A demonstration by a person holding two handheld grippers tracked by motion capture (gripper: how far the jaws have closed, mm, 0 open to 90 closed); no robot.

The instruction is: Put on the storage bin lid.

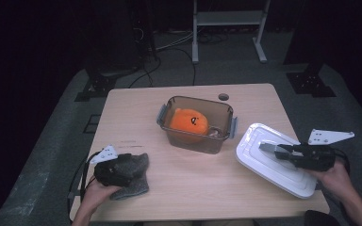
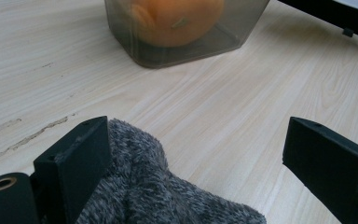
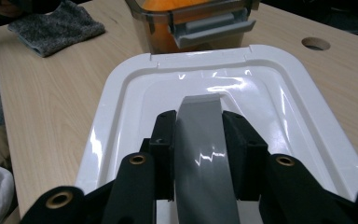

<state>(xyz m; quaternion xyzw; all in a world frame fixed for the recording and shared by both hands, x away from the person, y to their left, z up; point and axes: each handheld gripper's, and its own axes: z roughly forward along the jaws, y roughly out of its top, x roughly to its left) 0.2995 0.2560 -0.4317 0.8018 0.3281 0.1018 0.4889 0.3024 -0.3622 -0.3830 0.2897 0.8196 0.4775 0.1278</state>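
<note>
- The right gripper, at the right of the high view, has its jaws closed narrowly on the grey handle of the white lid; in the right gripper view both black jaws press the handle's sides.
- The lid sits at the lower right of the table, just right of the container.
- The left gripper, at the lower left of the high view, rests on a grey fleecy cloth; its jaws stand wide apart, one jaw touching the cloth.
- The orange soft toy lies inside the smoky clear container; its lower part is blurred by the wall, and its shape is hard to make out.
- Count: one lid, one container, one toy, one cloth, two grippers.
</note>
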